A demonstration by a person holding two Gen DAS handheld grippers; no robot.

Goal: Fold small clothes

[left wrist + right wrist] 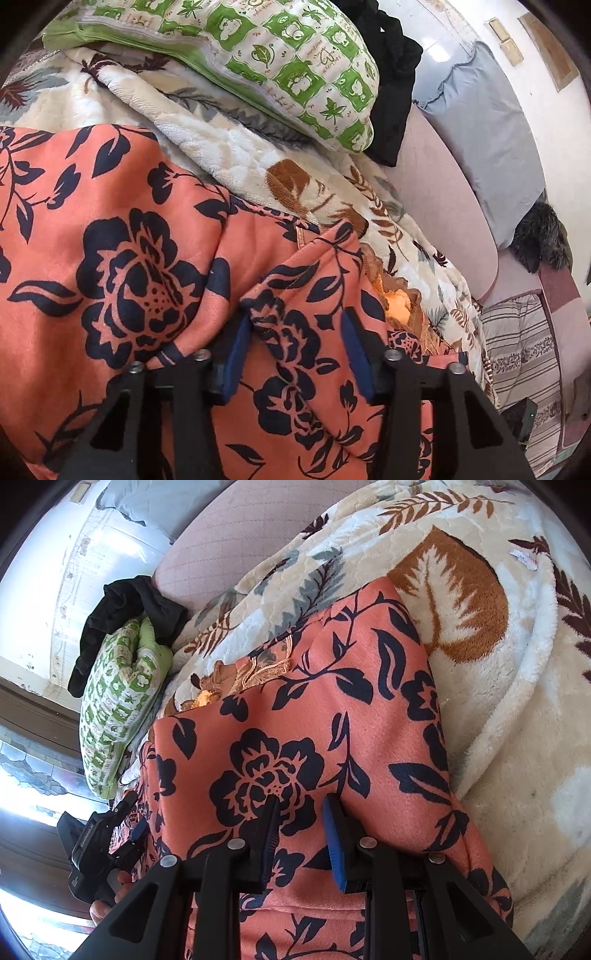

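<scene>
A salmon-orange garment with dark navy flowers [122, 258] lies on a cream leaf-pattern blanket [236, 147]; it also shows in the right wrist view [332, 709]. My left gripper [295, 325] has a raised fold of the garment between its blue-padded fingers [238, 350], with a wide gap between the jaws. My right gripper [301, 812] rests on the garment with cloth between its fingers [332, 842], jaws partly apart. The left gripper also shows in the right wrist view [125, 830], at the garment's left edge. An orange lace piece [236, 675] peeks from under the garment.
A green-and-white patterned pillow [280, 62] and a black garment [391, 85] lie on the blanket behind. A pink sheet [436, 192], a grey-blue pillow [487, 140] and a striped cloth [524, 362] are to the right. A white wall [88, 572] stands at left.
</scene>
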